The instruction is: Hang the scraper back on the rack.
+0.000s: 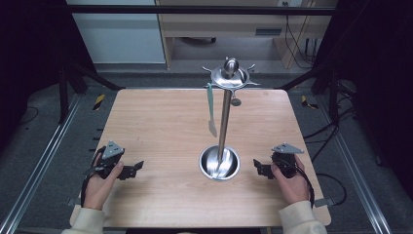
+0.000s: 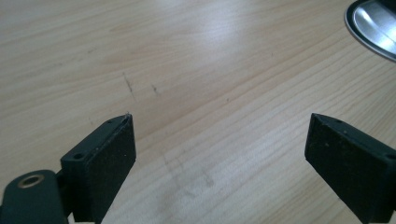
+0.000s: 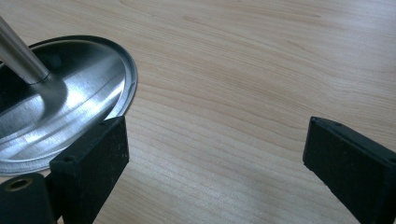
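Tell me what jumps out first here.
The tall steel utensil stand near the table's middle: a round dish base, an upright pole, and a hooked top disc with one teal-handled utensil hanging at its left. Flanking the base, the left gripper and right gripper rest on the wooden table, jaws wide open and holding nothing.

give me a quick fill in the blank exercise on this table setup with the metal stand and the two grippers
1. The pale green utensil hangs from the top ring of the metal stand, on the stand's ____ side in the high view.
2. The jaws of the left gripper stand ____.
3. The gripper nearer the stand's round base is the ____ gripper.
4. Both grippers rest on the ____ table.

Missing words: left; open; right; wooden
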`<state>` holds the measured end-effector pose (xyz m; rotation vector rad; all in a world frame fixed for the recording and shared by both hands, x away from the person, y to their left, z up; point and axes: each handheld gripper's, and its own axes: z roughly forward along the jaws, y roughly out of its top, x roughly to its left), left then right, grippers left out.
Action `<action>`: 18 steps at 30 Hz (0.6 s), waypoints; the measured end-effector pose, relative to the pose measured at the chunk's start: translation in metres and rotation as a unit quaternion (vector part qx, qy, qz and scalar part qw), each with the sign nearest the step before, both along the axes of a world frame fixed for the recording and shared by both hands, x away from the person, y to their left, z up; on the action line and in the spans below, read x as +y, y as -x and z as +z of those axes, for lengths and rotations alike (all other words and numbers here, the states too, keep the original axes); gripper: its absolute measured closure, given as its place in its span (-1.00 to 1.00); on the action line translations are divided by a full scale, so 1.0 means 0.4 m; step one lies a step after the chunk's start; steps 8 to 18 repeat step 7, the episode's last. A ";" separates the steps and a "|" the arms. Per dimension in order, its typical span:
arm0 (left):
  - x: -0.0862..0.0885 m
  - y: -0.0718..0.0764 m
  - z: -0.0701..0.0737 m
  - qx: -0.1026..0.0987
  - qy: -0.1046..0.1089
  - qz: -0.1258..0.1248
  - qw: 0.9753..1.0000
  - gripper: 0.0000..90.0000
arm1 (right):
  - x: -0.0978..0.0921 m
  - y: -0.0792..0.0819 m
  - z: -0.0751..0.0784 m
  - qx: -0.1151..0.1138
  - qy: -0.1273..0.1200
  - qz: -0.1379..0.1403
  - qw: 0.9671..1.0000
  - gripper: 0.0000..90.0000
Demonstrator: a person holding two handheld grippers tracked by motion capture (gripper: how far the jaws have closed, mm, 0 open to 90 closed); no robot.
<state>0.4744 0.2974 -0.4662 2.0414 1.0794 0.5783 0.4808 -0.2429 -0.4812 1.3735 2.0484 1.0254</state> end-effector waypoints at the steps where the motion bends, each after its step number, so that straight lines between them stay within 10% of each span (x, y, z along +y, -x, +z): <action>1: -0.001 0.002 -0.004 0.004 -0.005 0.001 1.000 -0.81 | 0.000 0.000 -0.001 0.001 0.001 0.001 1.000 -0.84; 18: -0.006 0.004 -0.005 -0.005 -0.018 0.003 1.000 -0.81 | 0.006 0.005 -0.002 0.002 0.002 0.008 1.000 -0.84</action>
